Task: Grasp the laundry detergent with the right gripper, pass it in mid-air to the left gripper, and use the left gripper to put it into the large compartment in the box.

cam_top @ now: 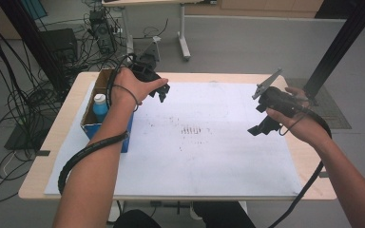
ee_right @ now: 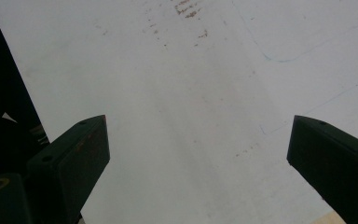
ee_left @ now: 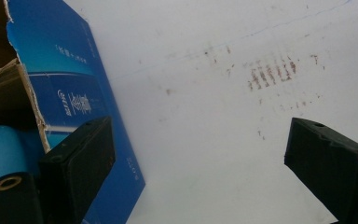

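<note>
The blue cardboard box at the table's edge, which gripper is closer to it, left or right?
Left. The left gripper hovers just beside the blue box, jaws open over the white sheet. The right gripper hangs far across that sheet, near the table's opposite edge, also open.

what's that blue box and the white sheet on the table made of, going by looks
The blue box looks like corrugated cardboard with a glossy printed blue skin: its torn edge shows raw brown board. The white sheet seems to be matte paper or thin plastic film, hard to say which; it lies flat and carries reddish-brown smudges and faint blue pen lines. The table under it looks like pale wood laminate.
</note>
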